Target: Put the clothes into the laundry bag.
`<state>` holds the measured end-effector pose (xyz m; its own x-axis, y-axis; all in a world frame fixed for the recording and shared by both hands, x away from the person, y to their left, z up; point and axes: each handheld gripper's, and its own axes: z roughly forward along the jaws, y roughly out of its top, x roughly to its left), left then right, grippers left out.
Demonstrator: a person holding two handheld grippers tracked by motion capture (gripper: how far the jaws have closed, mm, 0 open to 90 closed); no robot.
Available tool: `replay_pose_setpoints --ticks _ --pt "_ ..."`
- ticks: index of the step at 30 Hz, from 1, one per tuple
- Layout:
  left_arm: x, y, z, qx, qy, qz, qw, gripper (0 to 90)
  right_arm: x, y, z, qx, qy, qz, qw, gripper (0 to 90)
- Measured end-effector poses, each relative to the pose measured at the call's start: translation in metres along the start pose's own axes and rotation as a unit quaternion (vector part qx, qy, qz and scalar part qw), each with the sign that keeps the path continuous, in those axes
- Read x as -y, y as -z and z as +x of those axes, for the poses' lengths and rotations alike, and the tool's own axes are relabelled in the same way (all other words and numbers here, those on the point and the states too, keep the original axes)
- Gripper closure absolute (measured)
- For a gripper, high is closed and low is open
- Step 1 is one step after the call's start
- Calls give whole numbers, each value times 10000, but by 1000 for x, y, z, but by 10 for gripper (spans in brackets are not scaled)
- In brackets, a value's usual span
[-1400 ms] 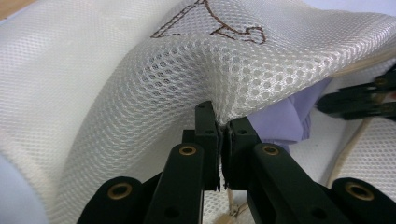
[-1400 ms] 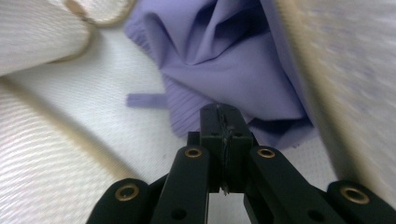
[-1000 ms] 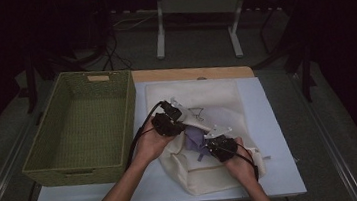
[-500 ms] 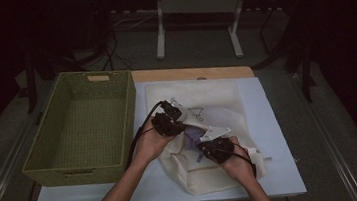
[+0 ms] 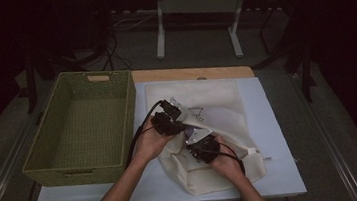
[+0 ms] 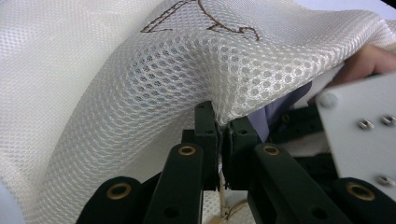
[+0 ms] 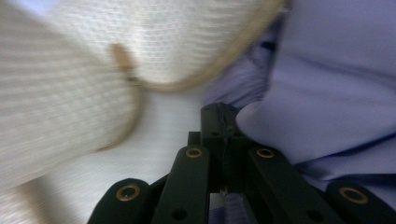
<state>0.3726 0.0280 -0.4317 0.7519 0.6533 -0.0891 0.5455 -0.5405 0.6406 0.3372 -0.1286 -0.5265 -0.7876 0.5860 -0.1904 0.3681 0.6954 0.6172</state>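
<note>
A white mesh bag (image 5: 219,103) with a brown stitched drawing lies on the pale table (image 5: 276,135). My left gripper (image 5: 176,121) holds up the bag's edge, and in the left gripper view the gripper (image 6: 219,123) is shut on the mesh bag (image 6: 140,88). My right gripper (image 5: 192,138) sits just beside it at the bag's mouth. In the right gripper view the gripper (image 7: 224,122) is shut on a lavender cloth (image 7: 327,93), with the mesh bag (image 7: 70,107) and its beige drawstring (image 7: 205,79) close by. A bit of lavender cloth (image 6: 280,105) peeks under the lifted mesh.
A green wicker basket (image 5: 130,110) with nothing in it stands at the table's left, right next to the bag. A wooden strip (image 5: 189,74) runs along the table's far edge. A metal stand (image 5: 197,8) and cables are on the floor beyond.
My right gripper has moved left and away from me with the lavender cloth, closer to the left gripper at the bag's mouth. The left gripper has kept its hold, barely moving.
</note>
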Motion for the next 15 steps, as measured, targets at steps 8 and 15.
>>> replay_pose_setpoints --ticks 8,15 --pt "0 1 1 35 37 -31 10000 863 -2 -2 -7 965 -130 121 9952 900" --pt "0 1 2 52 19 -7 10000 862 1 10 -3 595 131 99 9981 862"
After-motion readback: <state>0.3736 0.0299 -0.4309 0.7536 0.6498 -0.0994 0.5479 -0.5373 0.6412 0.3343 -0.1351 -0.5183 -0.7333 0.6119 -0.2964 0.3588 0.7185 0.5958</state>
